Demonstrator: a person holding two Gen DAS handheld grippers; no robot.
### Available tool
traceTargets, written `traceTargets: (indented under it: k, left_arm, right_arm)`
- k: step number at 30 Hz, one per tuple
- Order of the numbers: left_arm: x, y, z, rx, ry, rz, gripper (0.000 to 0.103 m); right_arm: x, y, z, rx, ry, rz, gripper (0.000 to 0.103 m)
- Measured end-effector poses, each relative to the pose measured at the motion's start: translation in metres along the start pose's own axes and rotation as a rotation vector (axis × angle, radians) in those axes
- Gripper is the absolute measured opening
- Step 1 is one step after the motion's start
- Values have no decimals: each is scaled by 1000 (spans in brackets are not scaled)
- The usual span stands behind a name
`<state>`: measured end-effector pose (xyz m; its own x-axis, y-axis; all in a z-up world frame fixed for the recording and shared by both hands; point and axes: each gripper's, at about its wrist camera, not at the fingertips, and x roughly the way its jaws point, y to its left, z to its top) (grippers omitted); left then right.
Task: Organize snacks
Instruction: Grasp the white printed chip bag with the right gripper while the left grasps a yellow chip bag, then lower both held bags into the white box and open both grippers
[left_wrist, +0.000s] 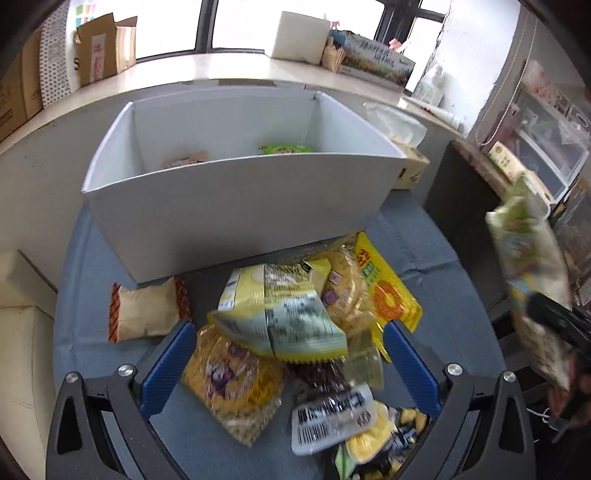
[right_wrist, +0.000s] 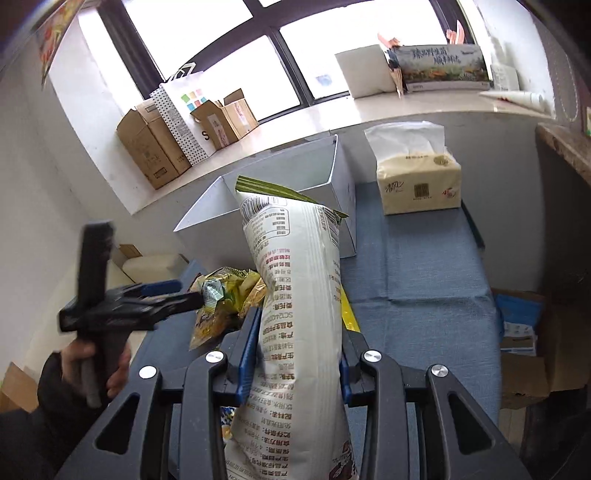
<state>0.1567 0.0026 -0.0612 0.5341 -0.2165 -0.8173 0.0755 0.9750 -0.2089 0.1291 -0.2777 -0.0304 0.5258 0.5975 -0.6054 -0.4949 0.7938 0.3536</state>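
Snacks (left_wrist: 280, 332) lie heaped on the blue surface (left_wrist: 92, 258) before the grey bin (left_wrist: 229, 199). Right gripper (right_wrist: 295, 354) pinches a tall white bag (right_wrist: 299, 295): light, puffy, crushable, probably slippery, best held mid-body. Left gripper (left_wrist: 291, 354) hovers, jaws spread.

A lived-in room used for storage, home or small office: a window ledge (right_wrist: 369, 110) at twelve o'clock carries cardboard boxes (right_wrist: 155, 147), and a tissue pack (right_wrist: 419, 184) sits on the cloth-covered bench (right_wrist: 424, 266).

windows (right_wrist: 229, 44): bright daylight | sill (right_wrist: 388, 110): cardboard boxes (right_wrist: 155, 155) | walls: white
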Motion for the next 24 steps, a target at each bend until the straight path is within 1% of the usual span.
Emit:
traceTargets:
  k: [2, 4, 6, 8, 11, 12, 13, 15, 18, 21, 24]
  left_arm:
    - [18, 3, 5, -2, 32, 5, 103]
    - [33, 8, 8, -16, 63, -6, 103]
    - [43, 12, 9, -25, 87, -1, 103]
    - [49, 15, 8, -23, 95, 4, 102]
    - [53, 16, 5, -7, 96, 0, 92]
    - [52, 14, 5, 6, 92, 12, 77]
    - [50, 11, 3, 25, 85, 31, 74]
    - [47, 8, 1, 41, 80, 29, 73]
    - [35, 8, -2, 33, 48, 9, 73]
    - [14, 8, -3, 23, 8, -15, 72]
    - [-15, 6, -6, 11, -47, -31, 72]
  right_arm:
    - [-6, 5, 0, -11, -5, 1, 38]
    - [-8, 8, 2, -11, -13, 17, 38]
    - [-8, 7, 1, -10, -9, 17, 38]
    - [-7, 6, -1, -6, 0, 19, 38]
    - [-3, 4, -5, 5, 12, 26, 38]
    - [-2, 4, -6, 8, 15, 24, 38]
    - [0, 4, -7, 8, 20, 22, 38]
    - [3, 7, -10, 4, 32, 16, 38]
    - [6, 12, -14, -2, 42, 36, 38]
    - [9, 16, -16, -4, 49, 44, 38]
    - [11, 20, -18, -6, 50, 48, 38]
